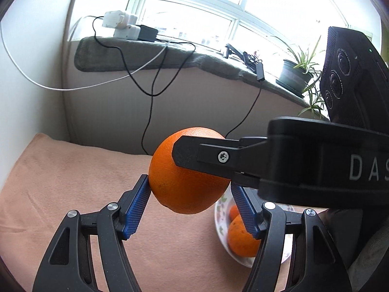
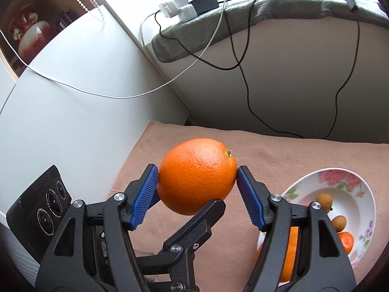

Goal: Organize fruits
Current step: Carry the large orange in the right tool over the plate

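Orange [image 2: 197, 176] held in the air, clamped at once by left gripper [image 1: 190, 192] and right gripper [image 2: 197, 182], above peach cloth [image 1: 73, 182], flowered bowl [image 2: 350, 182] of fruit nearby.

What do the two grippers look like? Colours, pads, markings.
Both match: black plastic linkage frames with cut-out slots and silver pivot pins. The left gripper and right gripper each carry fingers faced with ribbed blue pads. In the left wrist view, the right gripper's black body shows white letters "DAS" and a silver screw. Each unit also has a black three-lens camera block. No sleeves visible.
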`<state>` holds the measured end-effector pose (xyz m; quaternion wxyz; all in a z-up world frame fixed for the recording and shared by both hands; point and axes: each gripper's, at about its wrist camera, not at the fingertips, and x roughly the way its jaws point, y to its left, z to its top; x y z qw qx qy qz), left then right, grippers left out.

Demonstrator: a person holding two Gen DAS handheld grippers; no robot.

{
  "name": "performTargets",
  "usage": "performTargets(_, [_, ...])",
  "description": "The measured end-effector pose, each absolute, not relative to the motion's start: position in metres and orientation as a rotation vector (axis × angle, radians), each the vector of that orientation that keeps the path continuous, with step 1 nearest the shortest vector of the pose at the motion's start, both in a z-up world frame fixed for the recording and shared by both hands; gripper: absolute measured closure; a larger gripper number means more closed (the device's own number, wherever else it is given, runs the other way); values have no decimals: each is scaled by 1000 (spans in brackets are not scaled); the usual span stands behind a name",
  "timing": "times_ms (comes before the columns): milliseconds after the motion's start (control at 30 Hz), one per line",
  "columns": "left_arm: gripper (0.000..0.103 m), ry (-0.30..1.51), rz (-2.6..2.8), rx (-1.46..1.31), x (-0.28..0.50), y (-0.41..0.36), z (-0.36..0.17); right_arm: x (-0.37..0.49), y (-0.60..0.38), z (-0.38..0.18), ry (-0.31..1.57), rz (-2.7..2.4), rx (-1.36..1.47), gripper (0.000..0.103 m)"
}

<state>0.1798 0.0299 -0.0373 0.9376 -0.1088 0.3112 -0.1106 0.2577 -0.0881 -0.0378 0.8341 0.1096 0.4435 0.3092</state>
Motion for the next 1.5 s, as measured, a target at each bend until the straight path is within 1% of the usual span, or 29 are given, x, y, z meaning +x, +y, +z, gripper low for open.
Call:
performTargets(533, [36,648,-356,-122,180,-68,-28,241,-199,-29,896,550,314,33])
performTargets(900, [36,694,-424,-61,183,-124,-40,241,-263,-47,908,473,395,33])
performTargets(1167, [35,754,-429,-11,194,-147,-56,251,-289,-72,950,456,478,33])
performTargets(1500, [35,787,-428,2,206,-159,-65,256,-300,-83,964,437,499,33])
